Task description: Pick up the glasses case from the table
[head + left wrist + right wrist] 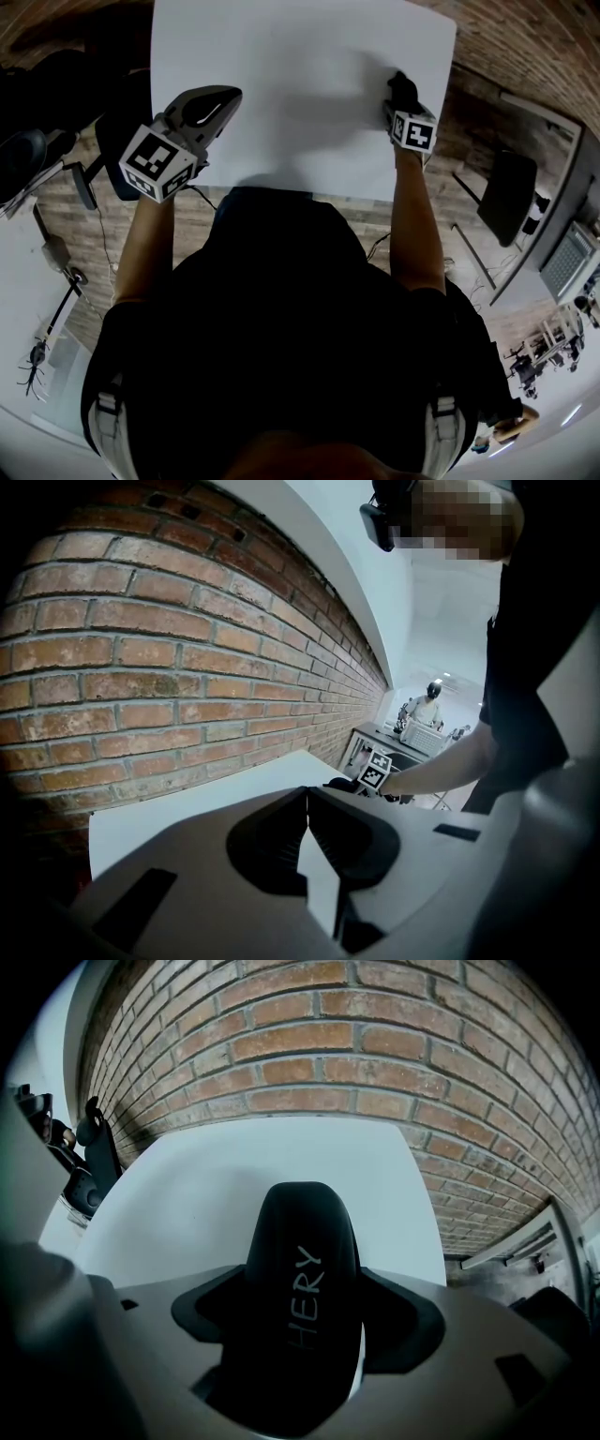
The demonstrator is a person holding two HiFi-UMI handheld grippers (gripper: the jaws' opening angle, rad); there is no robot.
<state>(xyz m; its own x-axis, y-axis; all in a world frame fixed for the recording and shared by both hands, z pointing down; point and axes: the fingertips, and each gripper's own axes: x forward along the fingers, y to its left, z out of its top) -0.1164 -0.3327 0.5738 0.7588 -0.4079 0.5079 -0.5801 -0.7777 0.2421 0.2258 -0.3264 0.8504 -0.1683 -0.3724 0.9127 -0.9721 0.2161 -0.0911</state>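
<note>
At the right side of the table [281, 75], your right gripper [305, 1312] has its jaws clamped across the black glasses case [302, 1232], which is probably light, stiff and smooth, so keep gripping mid-body; the left gripper [307, 799] jaws are together, empty.

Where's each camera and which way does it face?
Head view: on the person's head, facing steeply down at the white table; torso, arms, left gripper, right gripper show.
Left gripper view: on that gripper, facing across the table toward the brick wall; its shut jaws, right arm show.
Right gripper view: on that gripper, facing the brick wall; jaws hold the glasses case.
Shared: head and left gripper views both show the right gripper.
</note>
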